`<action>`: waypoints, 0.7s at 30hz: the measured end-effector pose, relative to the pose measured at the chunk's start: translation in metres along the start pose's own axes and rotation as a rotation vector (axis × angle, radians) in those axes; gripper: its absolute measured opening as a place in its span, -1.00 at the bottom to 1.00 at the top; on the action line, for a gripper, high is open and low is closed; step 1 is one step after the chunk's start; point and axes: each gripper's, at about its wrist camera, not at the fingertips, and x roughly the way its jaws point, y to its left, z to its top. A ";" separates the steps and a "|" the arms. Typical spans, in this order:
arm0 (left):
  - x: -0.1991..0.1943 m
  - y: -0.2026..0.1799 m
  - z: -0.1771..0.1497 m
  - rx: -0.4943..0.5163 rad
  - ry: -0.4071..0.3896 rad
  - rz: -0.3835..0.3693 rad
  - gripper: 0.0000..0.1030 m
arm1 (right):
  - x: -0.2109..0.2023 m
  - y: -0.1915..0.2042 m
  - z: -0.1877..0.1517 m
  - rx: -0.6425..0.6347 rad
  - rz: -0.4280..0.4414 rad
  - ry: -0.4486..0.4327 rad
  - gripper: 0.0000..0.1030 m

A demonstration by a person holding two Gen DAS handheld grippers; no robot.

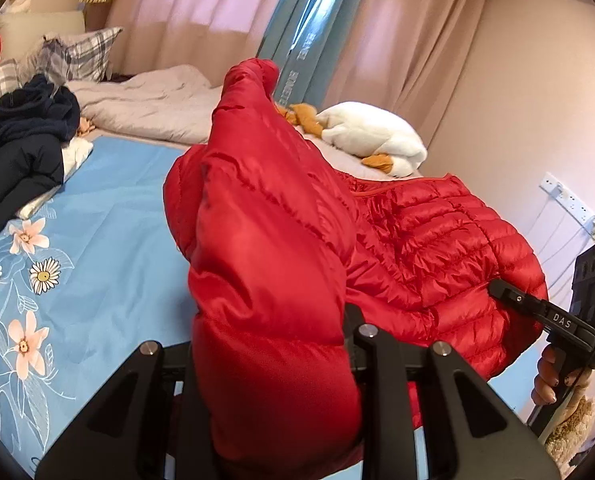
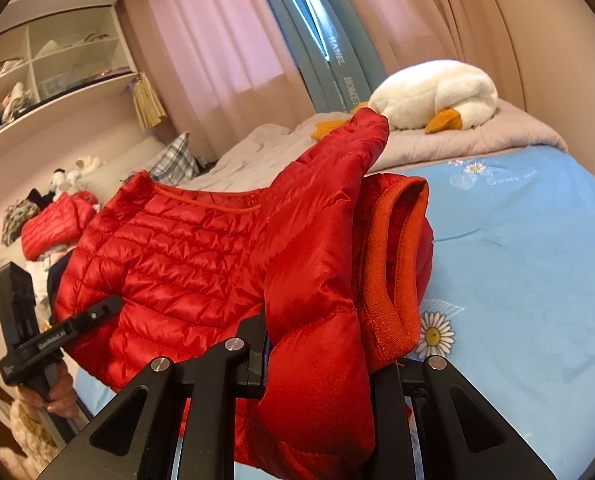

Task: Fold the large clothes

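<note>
In the left wrist view, far left, a dark navy garment (image 1: 21, 152) lies heaped on the blue floral sheet (image 1: 109, 216), with a plaid pillow (image 1: 79, 54) beyond it; at centre the left gripper (image 1: 273, 364) is clenched on a fold of the red down jacket (image 1: 437, 240), whose shiny sleeve rises so close to the lens that it hides the fingertips; behind it the teal curtain (image 1: 297, 52) carries vertical lettering too blurred here to read; further right a white plush duck (image 1: 373, 136) lies on the grey quilt (image 1: 157, 104); at far right the right gripper (image 1: 501, 290) bites the jacket's edge, its arm marked "DAS", the rest cut off. In the right wrist view the other tool appears at left with a label that seems to read "GenRobot.AI", small and hard to make out; at centre the right tool grasps a sleeve, the orange ribbed cuff (image 2: 389, 264) just right of it, and "HOME" shows on the curtain beyond.
</note>
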 end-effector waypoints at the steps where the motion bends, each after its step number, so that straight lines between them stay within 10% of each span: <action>1: 0.004 0.004 -0.001 -0.007 0.007 0.005 -0.50 | 0.003 -0.001 -0.001 0.005 0.001 0.005 -0.58; 21: 0.056 0.056 -0.046 -0.149 0.200 0.088 -0.34 | 0.042 -0.035 -0.043 0.159 -0.018 0.183 -0.55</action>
